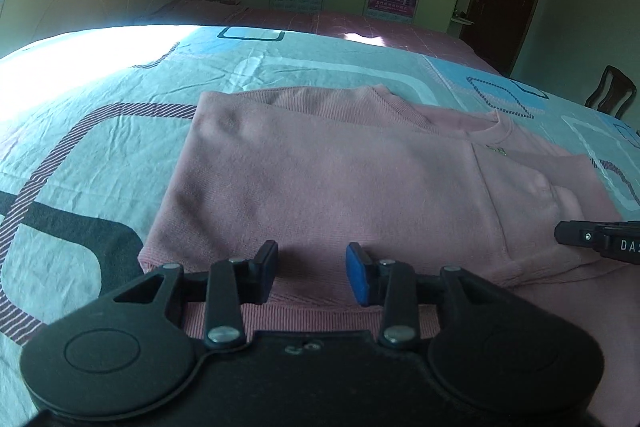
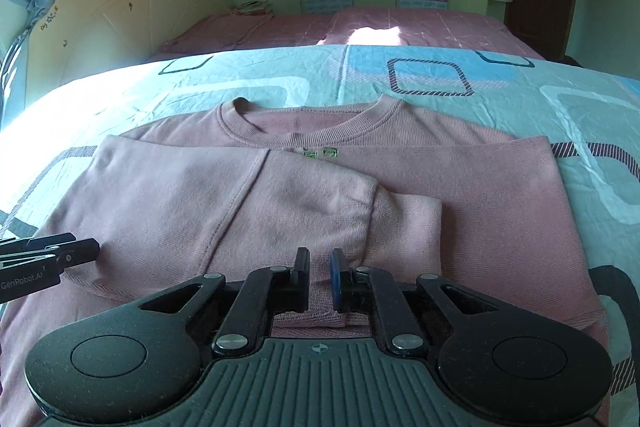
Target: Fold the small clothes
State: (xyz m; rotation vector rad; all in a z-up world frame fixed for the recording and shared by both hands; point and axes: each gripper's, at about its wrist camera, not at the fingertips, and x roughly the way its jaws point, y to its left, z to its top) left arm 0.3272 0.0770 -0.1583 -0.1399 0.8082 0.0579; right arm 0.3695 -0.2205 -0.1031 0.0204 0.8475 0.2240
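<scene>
Patterned blue bedsheet [image 2: 440, 83] covers the bed, and a pink sweatshirt [image 2: 480, 195] lies flat on it, one side folded inward. Just ahead of and under the left gripper [image 1: 313, 269], jaws partly apart and empty, is its hem; the right gripper [image 2: 320, 273], jaws narrow with nothing pinched, hovers over the sleeve cuff [image 2: 408, 227].

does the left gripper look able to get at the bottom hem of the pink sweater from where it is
Probably yes. The left gripper hangs right over the ribbed hem of the pink sweater, its fingers apart with nothing between them. The right gripper is off to the side, clear of that stretch.
</scene>
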